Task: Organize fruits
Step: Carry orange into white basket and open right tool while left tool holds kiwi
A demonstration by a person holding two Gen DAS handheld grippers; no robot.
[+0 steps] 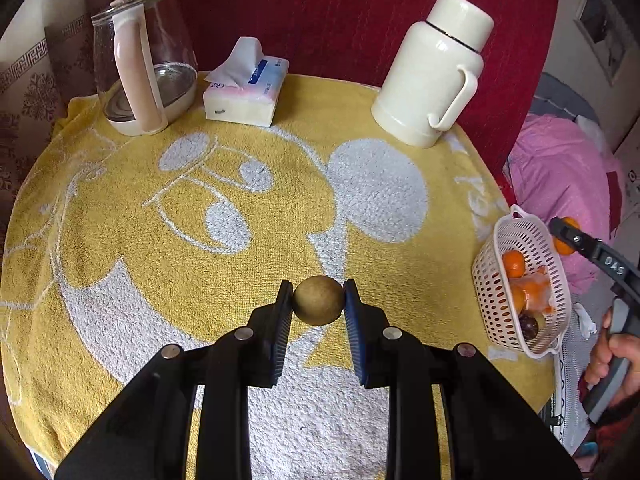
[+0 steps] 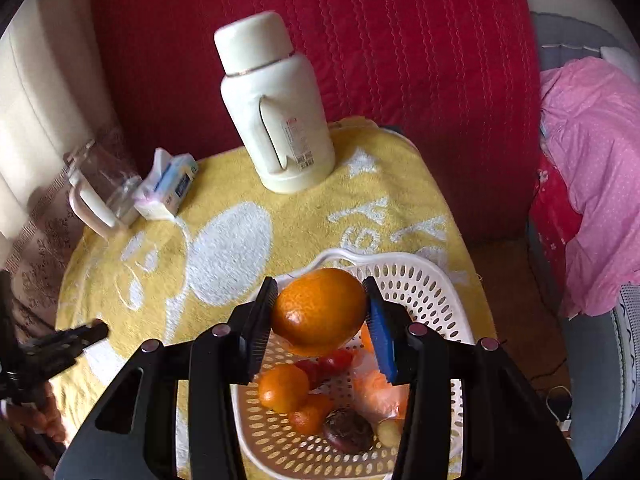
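Orange (image 2: pixel 320 310), clamped in right gripper (image 2: pixel 320 312), hangs over basket (image 2: pixel 420 280): lower before releasing, clear of fruit beneath the jaws. Brown fruit (image 1: pixel 319 300), pinched in left gripper (image 1: pixel 319 302) above the surface (image 1: pixel 120 200): carry to basket next.

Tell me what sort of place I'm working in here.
Most likely a lived-in home room, not a lab: a small table under a yellow cartoon towel, holding a glass kettle, tissue pack and cream thermos, with pink bedding alongside.
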